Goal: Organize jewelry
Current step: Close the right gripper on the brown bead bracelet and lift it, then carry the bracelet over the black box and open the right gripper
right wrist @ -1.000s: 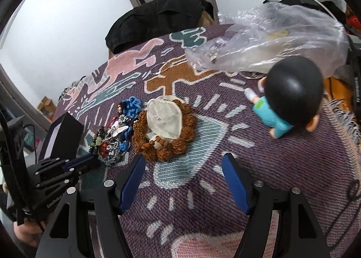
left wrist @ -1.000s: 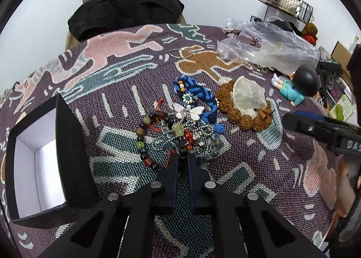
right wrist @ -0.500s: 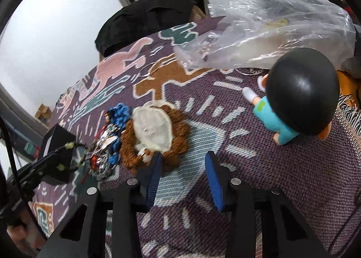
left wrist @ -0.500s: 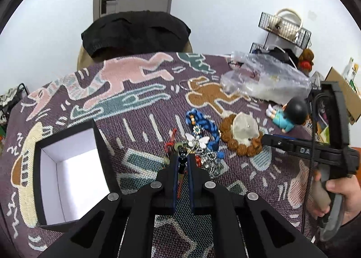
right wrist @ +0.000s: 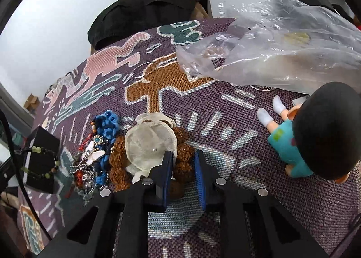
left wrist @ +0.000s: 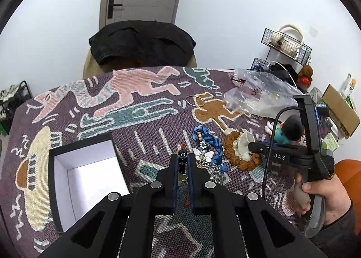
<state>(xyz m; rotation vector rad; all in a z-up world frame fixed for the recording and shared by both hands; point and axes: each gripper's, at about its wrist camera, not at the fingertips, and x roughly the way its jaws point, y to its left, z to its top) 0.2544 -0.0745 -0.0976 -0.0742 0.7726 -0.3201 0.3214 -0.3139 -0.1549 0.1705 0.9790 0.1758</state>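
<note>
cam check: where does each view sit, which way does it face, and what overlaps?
Left wrist: behind the left claw, looking down across the patterned cloth toward the door; claw shut on a beaded bracelet; a hand holding the right claw shows.
Right wrist: behind the right claw, facing down; jaws closing around the brown bead bracelet; no hand visible.
Shared: brown bead bracelet, jewelry pile, black box, doll, plastic bag.

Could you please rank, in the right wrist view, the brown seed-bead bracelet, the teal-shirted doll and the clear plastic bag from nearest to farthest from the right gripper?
1. Brown seed-bead bracelet: between the closing jaws of the right gripper.
2. Teal-shirted doll: off to the right.
3. Clear plastic bag: beyond, upper right.
</note>
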